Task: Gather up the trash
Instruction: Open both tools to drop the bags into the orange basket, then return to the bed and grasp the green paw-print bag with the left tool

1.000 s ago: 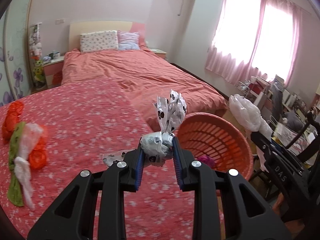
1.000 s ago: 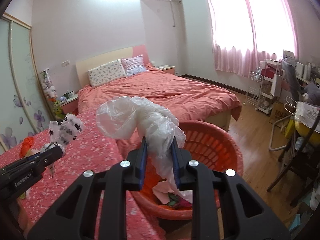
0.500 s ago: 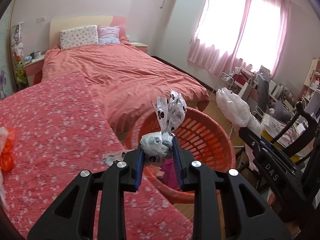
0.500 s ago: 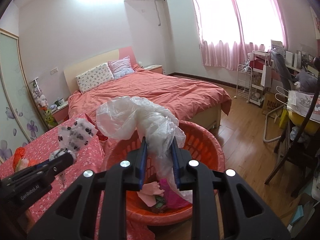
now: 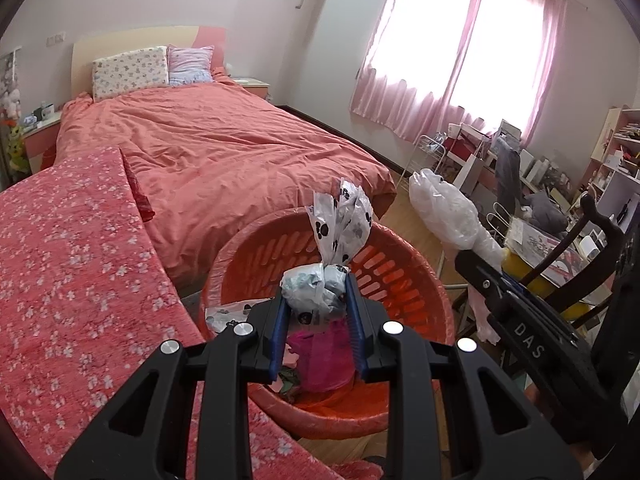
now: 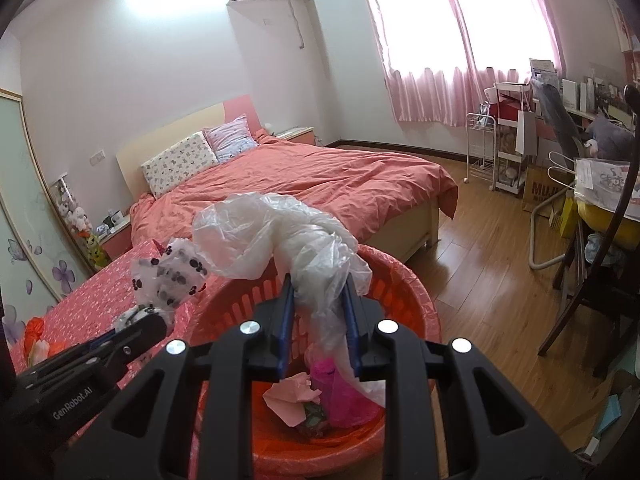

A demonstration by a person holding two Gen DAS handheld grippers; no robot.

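Both grippers have swung from the flowered tabletop (image 5: 72,280) to over the orange basket (image 5: 404,264). Left gripper (image 5: 316,300) clamps a paw-print bag (image 5: 340,232); right gripper (image 6: 318,308) pinches what looks like a clear plastic bag (image 6: 276,232).

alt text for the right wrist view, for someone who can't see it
The right gripper clamps a crumpled clear plastic bag above an orange basket holding pink scraps. At left, the left gripper holds a paw-print bag; a coral bed lies behind.

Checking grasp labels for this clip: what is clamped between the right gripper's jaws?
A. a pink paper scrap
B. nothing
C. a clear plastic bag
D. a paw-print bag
C: the right gripper pinches a clear plastic bag above the orange basket.
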